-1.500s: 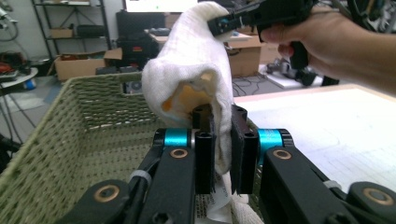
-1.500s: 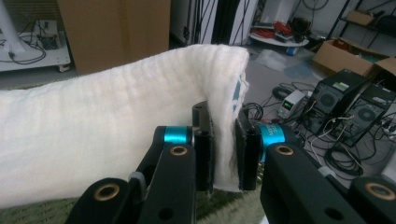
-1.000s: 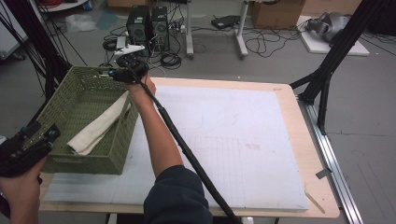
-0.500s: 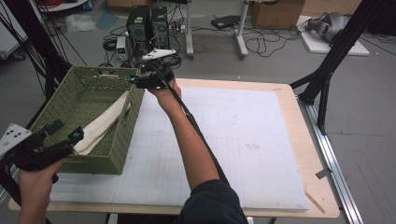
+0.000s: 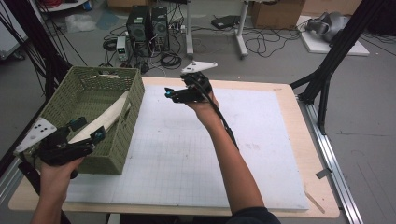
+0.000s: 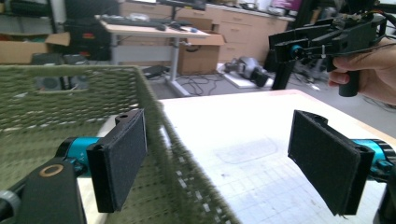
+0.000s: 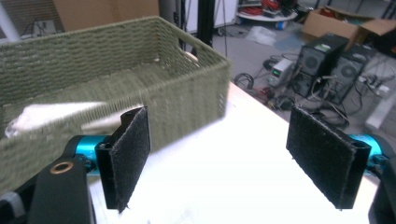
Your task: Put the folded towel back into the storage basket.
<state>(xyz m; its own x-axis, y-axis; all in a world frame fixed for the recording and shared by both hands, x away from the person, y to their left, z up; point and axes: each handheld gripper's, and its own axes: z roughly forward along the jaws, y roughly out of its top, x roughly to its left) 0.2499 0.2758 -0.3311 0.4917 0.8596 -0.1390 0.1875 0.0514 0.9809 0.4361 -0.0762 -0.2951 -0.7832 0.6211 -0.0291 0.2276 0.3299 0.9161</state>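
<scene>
Looks like the drop-off step is done — the cream cloth [image 5: 105, 120] lies inside the green wicker basket [image 5: 133, 100]. Left gripper [image 5: 86, 130] straddles the basket's near wall, right gripper [image 5: 173, 94] is beside the basket over the desk [image 5: 289, 140], both with jaws just opened and empty. Next move — back away clear.

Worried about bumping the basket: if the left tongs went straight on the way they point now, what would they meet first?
Probably the green woven basket: its near wall and corner stand between the open left tongs. Depth is unclear; the white mat lies beyond.
</scene>
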